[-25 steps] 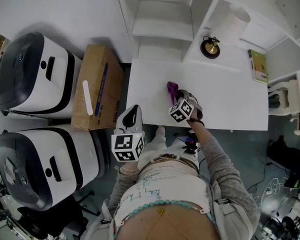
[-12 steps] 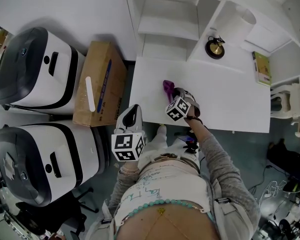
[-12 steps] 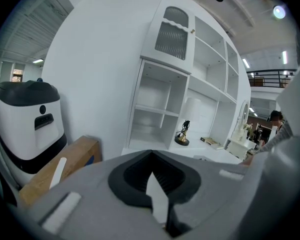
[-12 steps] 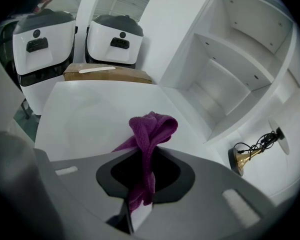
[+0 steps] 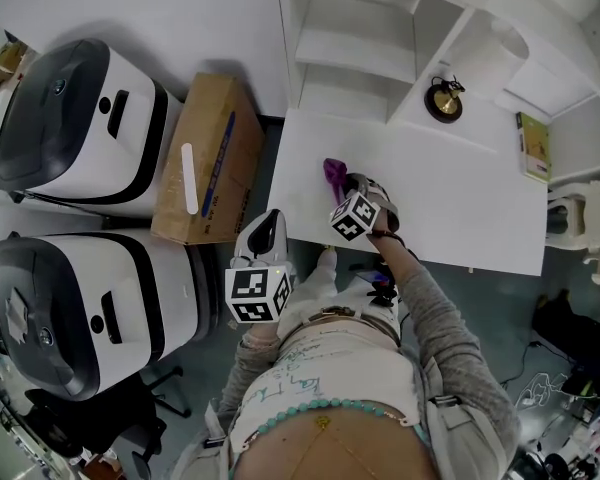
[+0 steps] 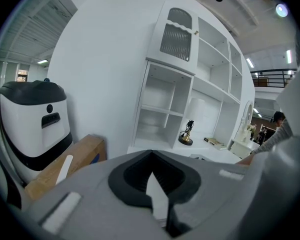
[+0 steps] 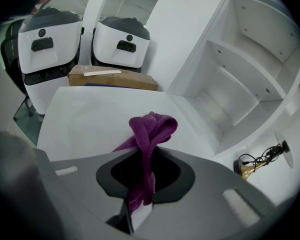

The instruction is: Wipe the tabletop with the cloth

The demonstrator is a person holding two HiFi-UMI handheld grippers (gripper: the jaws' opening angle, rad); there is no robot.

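A bunched purple cloth (image 5: 334, 176) (image 7: 149, 134) rests on the white tabletop (image 5: 450, 198) near its left front part. My right gripper (image 5: 348, 190) (image 7: 139, 204) is shut on the cloth, which hangs out ahead of the jaws onto the tabletop (image 7: 90, 119). My left gripper (image 5: 263, 236) (image 6: 157, 204) hangs off the table's front left corner, over the floor, jaws shut with nothing between them.
A cardboard box (image 5: 208, 173) with a white strip on it stands left of the table, beside two white-and-black machines (image 5: 75, 128). White shelving (image 5: 355, 38) rises at the table's back. A gold-and-black ornament (image 5: 443, 101) and a green book (image 5: 536, 146) lie at the far right.
The right gripper has dragged the cloth a little to the left over the tabletop. The left gripper has stayed in place.
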